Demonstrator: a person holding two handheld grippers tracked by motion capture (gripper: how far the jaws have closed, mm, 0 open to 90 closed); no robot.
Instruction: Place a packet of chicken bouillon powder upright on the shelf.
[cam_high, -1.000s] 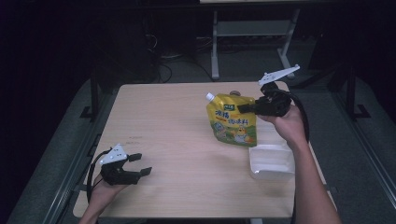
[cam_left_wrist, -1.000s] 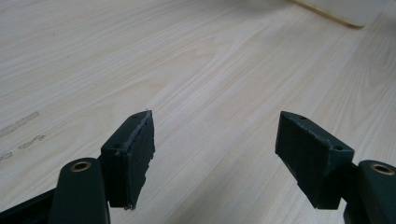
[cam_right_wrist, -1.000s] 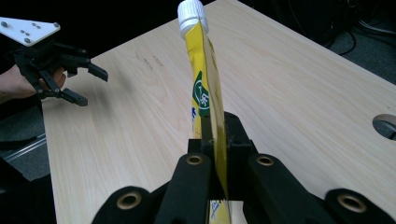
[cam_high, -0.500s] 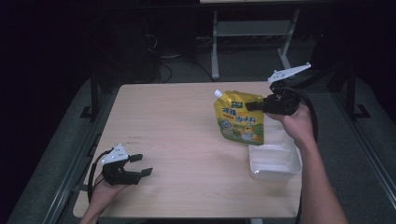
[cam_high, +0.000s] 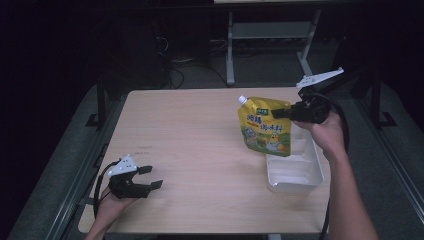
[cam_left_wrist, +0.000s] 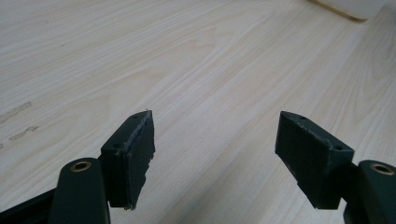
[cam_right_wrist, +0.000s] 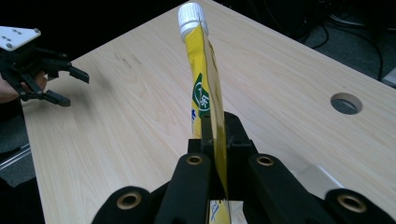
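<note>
A yellow spouted pouch (cam_high: 264, 126) with a white cap (cam_right_wrist: 189, 15) hangs in the air over the left end of a white plastic tray (cam_high: 309, 176). My right gripper (cam_high: 281, 113) is shut on the pouch's upper right edge; in the right gripper view the pouch (cam_right_wrist: 208, 95) stands edge-on between the jaws. My left gripper (cam_high: 149, 177) rests open near the table's front left corner with nothing between its fingers (cam_left_wrist: 133, 154). It also shows far off as the left gripper (cam_right_wrist: 65, 86) in the right gripper view.
The wooden table (cam_high: 200, 145) has a round cable hole (cam_right_wrist: 346, 102) near its far edge. A metal stand (cam_high: 235, 45) and cables sit on the dark floor behind the table. The white tray lies at the table's right edge.
My right gripper has carried the pouch to the right and slightly up, from above the bare table to above the tray's left end. The left gripper has stayed in place.
</note>
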